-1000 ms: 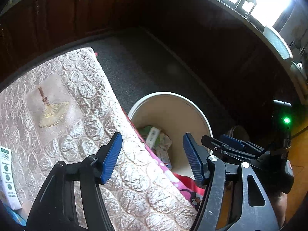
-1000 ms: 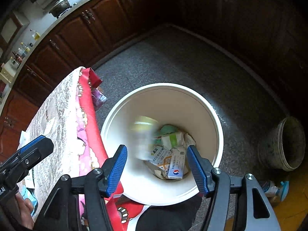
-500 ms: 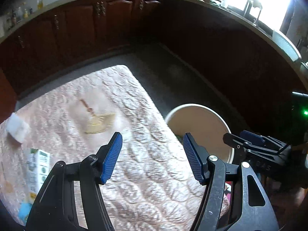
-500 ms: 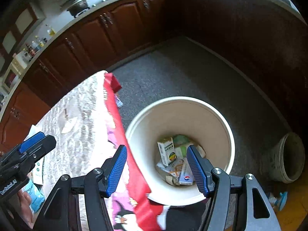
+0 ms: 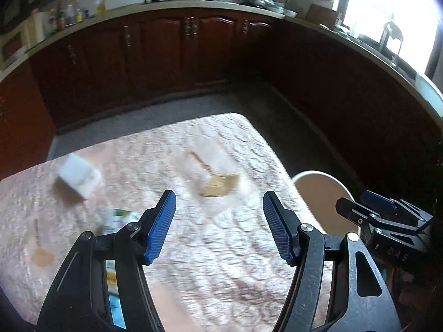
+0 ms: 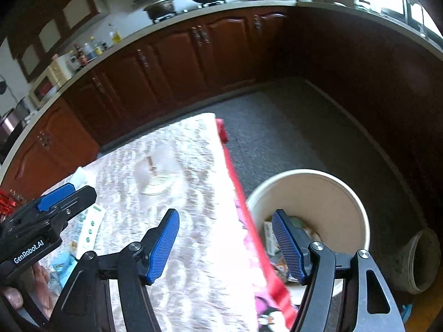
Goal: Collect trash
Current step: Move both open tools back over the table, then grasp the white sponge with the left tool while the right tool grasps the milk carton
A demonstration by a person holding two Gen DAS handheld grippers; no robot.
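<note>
My left gripper (image 5: pixel 218 197) hangs open and empty over the pink quilted table cloth (image 5: pixel 221 262). A white box (image 5: pixel 77 178) lies on the cloth at the far left. A green-and-white carton (image 5: pixel 119 218) lies nearer, partly hidden behind my left finger. My right gripper (image 6: pixel 225 215) is over the table's right edge, its jaws opening with nothing between them. The cream bin (image 6: pixel 318 191) stands on the floor beside the table, with several small boxes (image 6: pixel 270 235) in it. The same carton (image 6: pixel 91 227) and a blue packet (image 6: pixel 61 262) show in the right wrist view.
Dark wooden cabinets (image 5: pixel 166 55) curve around the grey floor (image 6: pixel 290 127). A red and pink cloth edge (image 6: pixel 243 210) hangs off the table next to the bin. An old grey pot (image 6: pixel 418 260) sits on the floor to the right of the bin. A hand (image 6: pixel 16 296) holds the left gripper.
Both grippers have risen and swung away from the bin toward the table. A box that was falling into the bin now lies inside it. The right jaws stand slightly wider.
</note>
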